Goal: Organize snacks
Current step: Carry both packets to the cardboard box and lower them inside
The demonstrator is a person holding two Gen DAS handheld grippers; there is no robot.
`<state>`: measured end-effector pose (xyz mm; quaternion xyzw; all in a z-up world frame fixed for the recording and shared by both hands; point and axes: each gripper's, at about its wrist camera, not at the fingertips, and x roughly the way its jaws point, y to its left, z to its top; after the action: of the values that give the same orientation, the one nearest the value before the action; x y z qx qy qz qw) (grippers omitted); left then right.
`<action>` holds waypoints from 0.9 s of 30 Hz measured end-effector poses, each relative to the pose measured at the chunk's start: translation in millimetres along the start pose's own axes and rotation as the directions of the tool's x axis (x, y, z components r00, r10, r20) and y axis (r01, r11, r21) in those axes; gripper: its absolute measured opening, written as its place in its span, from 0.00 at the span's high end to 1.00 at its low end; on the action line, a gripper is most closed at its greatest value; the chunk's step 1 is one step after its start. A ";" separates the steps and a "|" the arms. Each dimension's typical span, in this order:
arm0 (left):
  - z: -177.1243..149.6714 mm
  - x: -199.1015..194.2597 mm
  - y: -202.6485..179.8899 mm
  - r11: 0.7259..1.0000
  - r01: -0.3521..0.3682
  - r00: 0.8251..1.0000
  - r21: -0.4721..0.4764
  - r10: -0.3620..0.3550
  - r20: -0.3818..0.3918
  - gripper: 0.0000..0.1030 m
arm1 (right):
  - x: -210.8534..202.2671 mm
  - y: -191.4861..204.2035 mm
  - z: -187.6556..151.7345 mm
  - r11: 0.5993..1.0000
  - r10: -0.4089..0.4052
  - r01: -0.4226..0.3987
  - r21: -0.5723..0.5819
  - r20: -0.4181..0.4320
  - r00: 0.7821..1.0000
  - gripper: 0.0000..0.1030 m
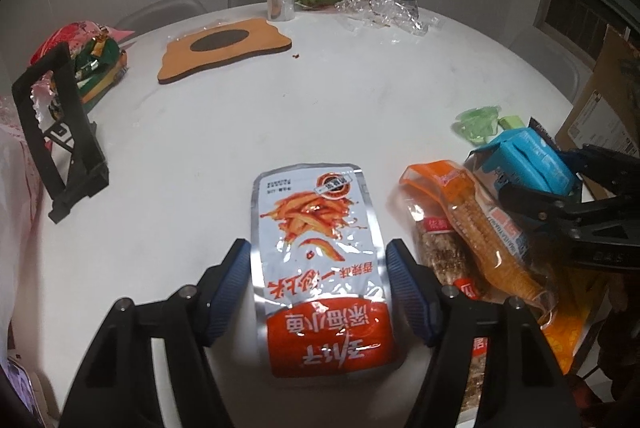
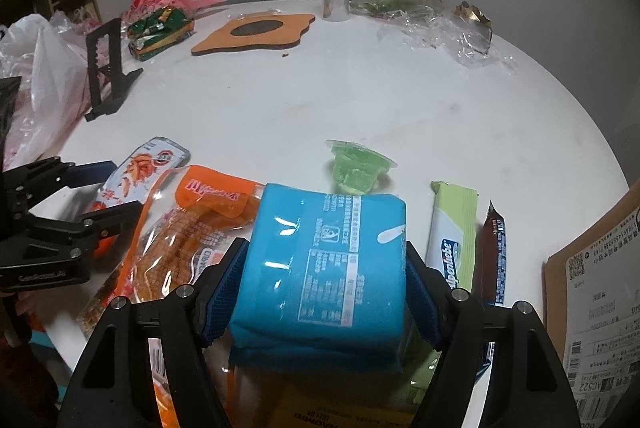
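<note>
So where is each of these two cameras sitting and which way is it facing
Left wrist: on the left tongs, angled down at the white table; its fingers flank the fish snack pouch, the right tongs alongside.
Right wrist: on the right tongs, angled down; its pads press the blue pack, the left tongs alongside.
Shared: table, corn pack, wooden mat, black stand.

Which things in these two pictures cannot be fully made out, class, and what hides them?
- Corn packet, right wrist view: its near end is hidden behind the blue packet.
- Cardboard box, right wrist view: cut off by the picture's edge.
- Brown bar, right wrist view: its near end is hidden behind the right hand-held gripper.
</note>
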<state>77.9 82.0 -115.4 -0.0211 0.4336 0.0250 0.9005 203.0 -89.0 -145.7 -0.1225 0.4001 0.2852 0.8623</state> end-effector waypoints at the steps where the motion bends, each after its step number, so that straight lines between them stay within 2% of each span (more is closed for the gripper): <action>1: 0.4 -1.2 0.8 1.000 -0.001 1.000 0.003 0.001 0.005 0.36 | 0.9 -0.3 0.0 1.000 0.002 -0.002 0.002 -0.003 1.000 0.34; 2: 1.0 -2.6 0.9 1.000 -0.001 1.000 0.003 0.001 0.009 0.36 | 1.3 -0.7 0.3 1.000 0.004 -0.004 0.006 -0.003 1.000 0.39; 8: 5.4 -19.3 3.8 1.000 -0.002 0.999 0.005 0.002 0.053 0.36 | -5.5 -0.3 -2.6 1.000 0.015 -0.016 0.016 0.041 0.999 0.39; 12: 12.8 -37.2 2.6 1.000 0.000 0.995 0.012 -0.002 0.096 0.36 | -24.3 -0.7 -0.2 1.000 0.005 -0.005 0.007 0.093 0.996 0.39; 15: 23.6 -53.8 -1.0 1.000 0.002 0.990 0.023 -0.005 0.139 0.36 | -47.0 -1.8 3.2 0.999 0.050 -0.051 0.002 0.132 0.990 0.39; 21: 60.0 -108.8 -24.2 0.995 0.042 0.960 0.092 -0.065 0.271 0.36 | -118.3 0.1 9.5 0.992 0.118 -0.105 -0.064 0.259 0.959 0.39; 24: 80.4 -137.6 -47.7 0.982 0.109 0.935 0.157 -0.155 0.318 0.36 | -157.3 -9.9 11.2 0.990 0.137 -0.118 -0.078 0.323 0.937 0.39; 27: 99.9 -158.5 -79.2 0.959 0.157 0.910 0.235 -0.233 0.344 0.36 | -192.3 -27.3 11.1 0.992 0.123 -0.101 -0.077 0.376 0.918 0.39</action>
<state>62.1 4.6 72.1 0.0323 0.2529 -0.1060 0.9611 126.5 -182.0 7.1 -0.0660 0.2236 0.3635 0.9020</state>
